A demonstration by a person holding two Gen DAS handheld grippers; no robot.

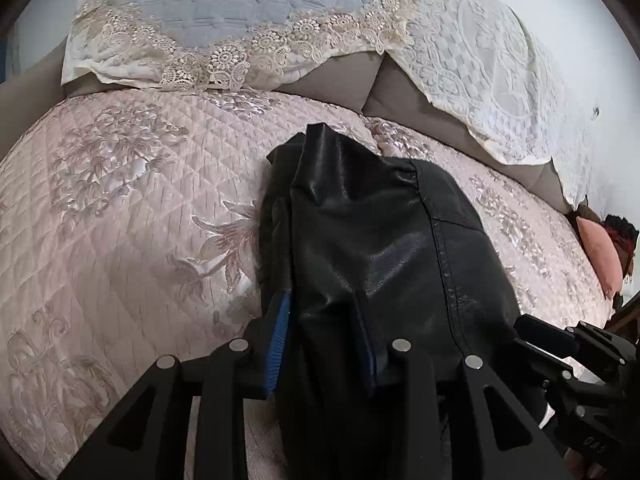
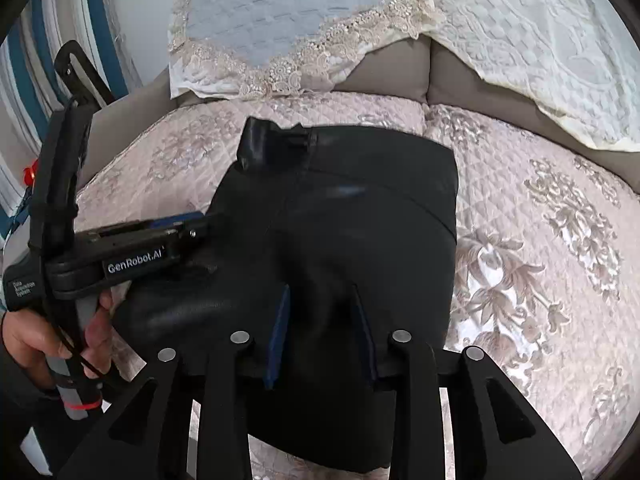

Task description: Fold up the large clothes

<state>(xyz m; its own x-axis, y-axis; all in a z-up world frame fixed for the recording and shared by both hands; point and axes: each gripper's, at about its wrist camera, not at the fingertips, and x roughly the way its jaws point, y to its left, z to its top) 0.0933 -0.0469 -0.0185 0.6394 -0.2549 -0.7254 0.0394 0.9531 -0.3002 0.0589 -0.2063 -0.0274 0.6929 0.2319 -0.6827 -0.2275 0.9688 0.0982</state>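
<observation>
A black leather-look garment (image 1: 400, 240) lies folded into a compact bundle on the pink quilted bedspread (image 1: 120, 220). My left gripper (image 1: 320, 300) stands over its near left part. The jaws are parted, with a ridge of the black fabric between the blue-padded fingers (image 1: 280, 320); I see no pinch. In the right wrist view the same garment (image 2: 360, 208) fills the middle. My right gripper (image 2: 320, 292) is open over its near edge, the fabric lying loose under and between the fingers. The left gripper (image 2: 196, 220), held by a hand (image 2: 36, 340), reaches the garment's left side.
Lace-trimmed pillows (image 1: 224, 12) and a white lace cover (image 1: 492, 68) rest against grey-brown cushions (image 1: 340, 76) at the back of the bed. A pink cushion (image 1: 600, 256) lies at the far right. Striped curtains (image 2: 24, 80) hang on the left.
</observation>
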